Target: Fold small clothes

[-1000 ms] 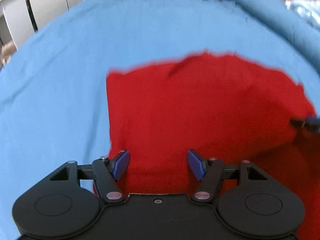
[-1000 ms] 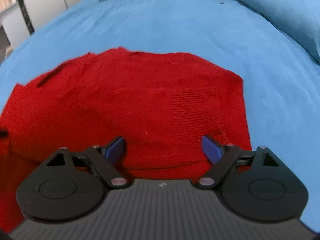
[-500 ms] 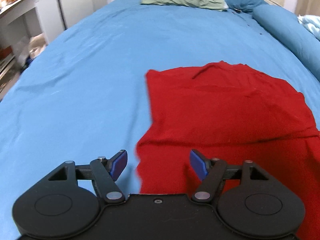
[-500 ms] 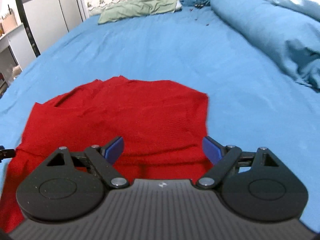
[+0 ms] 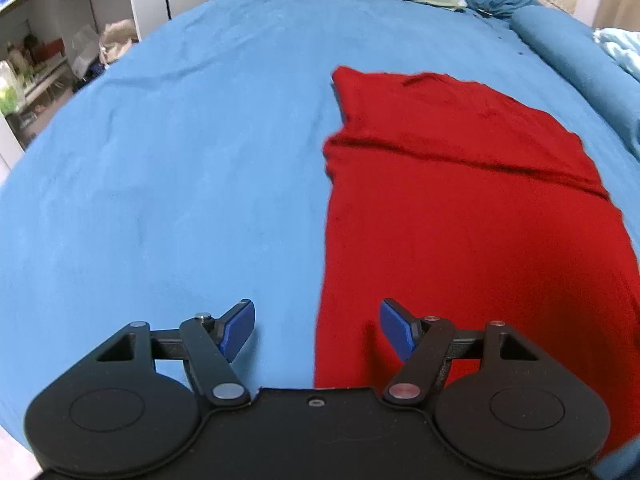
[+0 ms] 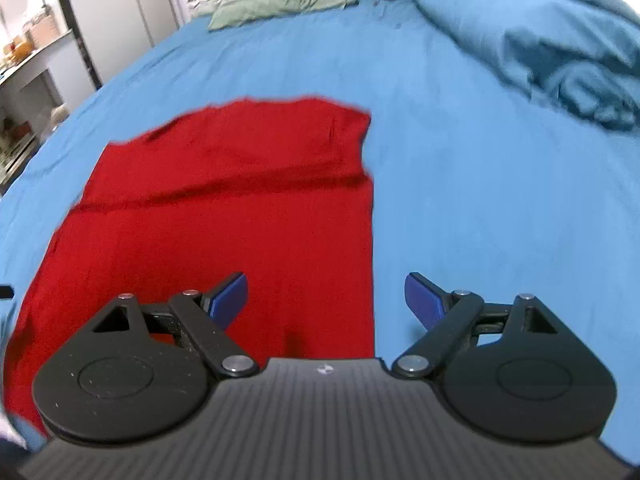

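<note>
left tool: agape, empty | red garment: flat on blue bedsheet

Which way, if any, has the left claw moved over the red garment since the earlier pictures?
Yes. The left claw has pulled back and leftward: earlier fully over the red garment, it now straddles the garment's left edge, with blue sheet below its left finger.

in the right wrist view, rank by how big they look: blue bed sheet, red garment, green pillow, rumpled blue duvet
1. blue bed sheet, filling most of the frame
2. red garment
3. rumpled blue duvet, partly cut off by the frame edge
4. green pillow; it lies farthest from the camera, so its true size is unsure
</note>
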Action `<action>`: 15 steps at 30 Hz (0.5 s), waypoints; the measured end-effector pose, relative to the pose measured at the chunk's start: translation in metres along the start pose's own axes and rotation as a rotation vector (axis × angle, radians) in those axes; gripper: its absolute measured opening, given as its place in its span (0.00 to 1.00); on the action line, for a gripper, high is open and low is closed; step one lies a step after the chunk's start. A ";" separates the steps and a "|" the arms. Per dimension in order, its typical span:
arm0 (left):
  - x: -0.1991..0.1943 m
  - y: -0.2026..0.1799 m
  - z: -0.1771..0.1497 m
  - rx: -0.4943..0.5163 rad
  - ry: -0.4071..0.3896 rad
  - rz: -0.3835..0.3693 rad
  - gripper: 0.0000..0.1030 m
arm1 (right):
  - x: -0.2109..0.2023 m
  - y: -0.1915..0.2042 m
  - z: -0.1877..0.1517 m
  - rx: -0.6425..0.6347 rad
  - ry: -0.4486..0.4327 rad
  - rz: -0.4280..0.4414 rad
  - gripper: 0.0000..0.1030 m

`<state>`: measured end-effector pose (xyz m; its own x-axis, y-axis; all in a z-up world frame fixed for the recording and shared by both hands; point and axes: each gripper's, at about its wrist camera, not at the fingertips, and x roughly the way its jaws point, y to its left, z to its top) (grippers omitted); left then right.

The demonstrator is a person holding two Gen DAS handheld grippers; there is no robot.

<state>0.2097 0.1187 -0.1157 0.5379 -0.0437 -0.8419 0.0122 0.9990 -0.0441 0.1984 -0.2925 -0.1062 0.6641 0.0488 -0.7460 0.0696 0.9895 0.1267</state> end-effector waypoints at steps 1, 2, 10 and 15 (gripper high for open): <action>-0.001 0.001 -0.007 0.003 0.005 -0.012 0.72 | -0.001 -0.002 -0.010 0.000 0.020 0.005 0.97; -0.003 0.001 -0.016 0.011 0.006 -0.024 0.72 | -0.002 -0.003 -0.020 0.003 0.041 0.002 0.97; -0.026 0.001 -0.079 -0.023 -0.016 -0.097 0.67 | -0.030 0.008 -0.081 -0.037 0.079 -0.041 0.95; -0.032 -0.009 -0.093 0.009 -0.020 -0.103 0.52 | -0.052 0.012 -0.105 0.052 0.109 -0.004 0.95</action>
<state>0.1138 0.1096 -0.1389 0.5499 -0.1458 -0.8224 0.0754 0.9893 -0.1250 0.0870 -0.2686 -0.1347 0.5793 0.0618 -0.8127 0.1124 0.9815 0.1548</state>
